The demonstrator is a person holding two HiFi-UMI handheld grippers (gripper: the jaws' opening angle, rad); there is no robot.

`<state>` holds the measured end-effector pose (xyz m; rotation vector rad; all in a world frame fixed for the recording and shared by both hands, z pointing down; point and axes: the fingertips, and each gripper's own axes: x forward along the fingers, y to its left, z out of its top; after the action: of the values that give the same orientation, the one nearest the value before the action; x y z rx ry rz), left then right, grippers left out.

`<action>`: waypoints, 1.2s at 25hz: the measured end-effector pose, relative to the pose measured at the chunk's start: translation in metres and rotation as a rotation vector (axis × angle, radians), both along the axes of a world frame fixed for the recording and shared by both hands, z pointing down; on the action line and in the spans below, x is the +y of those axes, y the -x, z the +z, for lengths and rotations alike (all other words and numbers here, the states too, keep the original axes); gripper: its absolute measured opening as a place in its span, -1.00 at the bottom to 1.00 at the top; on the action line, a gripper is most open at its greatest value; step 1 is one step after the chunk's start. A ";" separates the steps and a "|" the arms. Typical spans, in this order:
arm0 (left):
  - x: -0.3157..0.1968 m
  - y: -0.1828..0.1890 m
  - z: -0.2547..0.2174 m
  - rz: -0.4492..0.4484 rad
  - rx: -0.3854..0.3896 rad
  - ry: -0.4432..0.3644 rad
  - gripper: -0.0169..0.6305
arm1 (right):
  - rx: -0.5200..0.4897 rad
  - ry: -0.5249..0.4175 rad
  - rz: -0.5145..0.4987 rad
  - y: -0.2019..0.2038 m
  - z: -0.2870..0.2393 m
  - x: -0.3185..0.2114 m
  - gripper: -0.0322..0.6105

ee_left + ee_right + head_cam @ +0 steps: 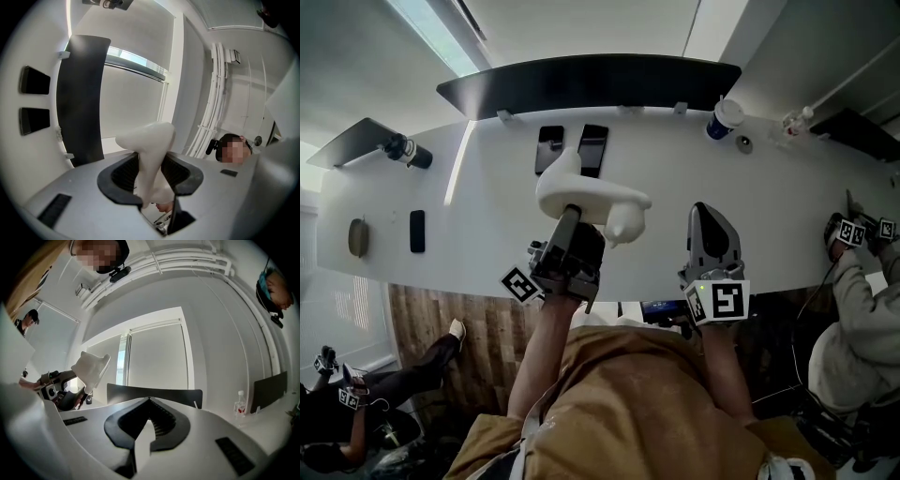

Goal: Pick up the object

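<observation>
White table (487, 234), long and pale, near half mostly bare. Along the far edge, a wide dark curved screen (591, 82). Just in front of it, at the middle, two dark phones side by side, left phone (548, 148) and right phone (592, 148), lying flat. Toward the far right, a cup (724, 119) with a white lid and blue band, a small round grey thing (744, 144) just beside it, a clear bottle (799, 120) farther right. At the left end, a black cylinder (405, 150), a dark flat slab (416, 231), an oval brownish thing (358, 237) near the edge.
</observation>
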<state>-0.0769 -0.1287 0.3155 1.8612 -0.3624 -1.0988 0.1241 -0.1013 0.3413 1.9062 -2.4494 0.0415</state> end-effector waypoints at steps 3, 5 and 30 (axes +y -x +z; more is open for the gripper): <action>0.000 0.000 -0.002 0.003 0.003 -0.004 -0.47 | -0.003 -0.001 0.000 0.000 -0.002 0.000 -0.88; 0.000 -0.001 -0.002 0.003 0.006 -0.003 -0.47 | -0.005 -0.002 0.000 0.000 -0.002 0.000 -0.88; 0.001 -0.001 0.007 0.015 0.018 0.016 -0.47 | 0.004 0.014 0.012 -0.003 0.001 0.002 -0.88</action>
<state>-0.0763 -0.1275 0.3223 1.8358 -0.3457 -1.0992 0.1268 -0.0991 0.3425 1.9132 -2.4285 0.0548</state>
